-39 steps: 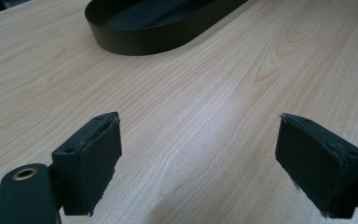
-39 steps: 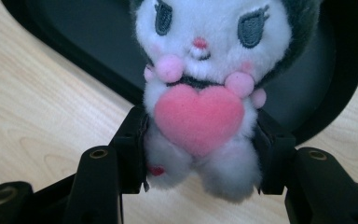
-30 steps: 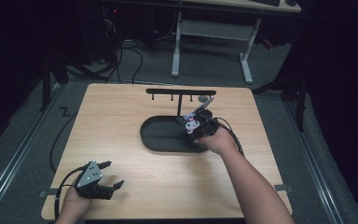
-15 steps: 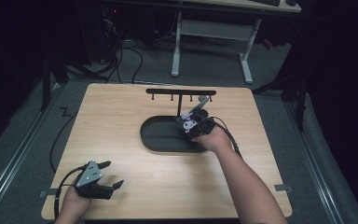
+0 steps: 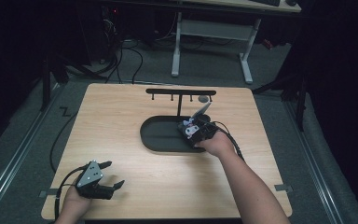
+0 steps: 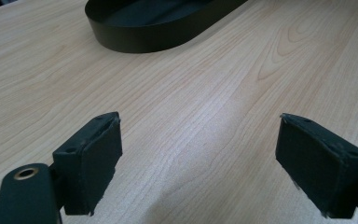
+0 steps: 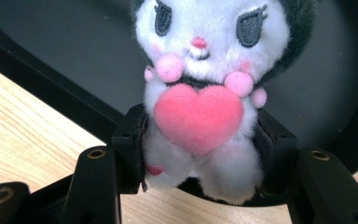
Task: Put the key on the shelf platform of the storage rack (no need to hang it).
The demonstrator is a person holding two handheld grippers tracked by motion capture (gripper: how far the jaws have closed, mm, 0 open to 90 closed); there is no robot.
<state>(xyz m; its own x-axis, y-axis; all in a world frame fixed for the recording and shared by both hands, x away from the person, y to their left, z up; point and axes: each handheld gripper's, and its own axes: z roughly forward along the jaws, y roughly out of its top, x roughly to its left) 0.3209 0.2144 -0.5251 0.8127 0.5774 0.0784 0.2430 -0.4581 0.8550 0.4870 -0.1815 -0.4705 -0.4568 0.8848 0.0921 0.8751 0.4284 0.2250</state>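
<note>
Now the right hand-held gripper (image 7: 200, 154), clamped on the plush toy (image 7: 205, 93), has drawn back toward the near rim of the black tray (image 5: 161, 140), likely setting it down, while the left hand-held gripper (image 6: 200, 163) rests apart on the table (image 6: 205, 93).

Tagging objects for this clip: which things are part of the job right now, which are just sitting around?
In play:
- plush toy, clamped in the right tongs
- black oval tray, directly under the toy

Idle:
- left tongs, open over bare table
- black hook rack behind the tray
- white desk frame and floor cables beyond the table
</note>
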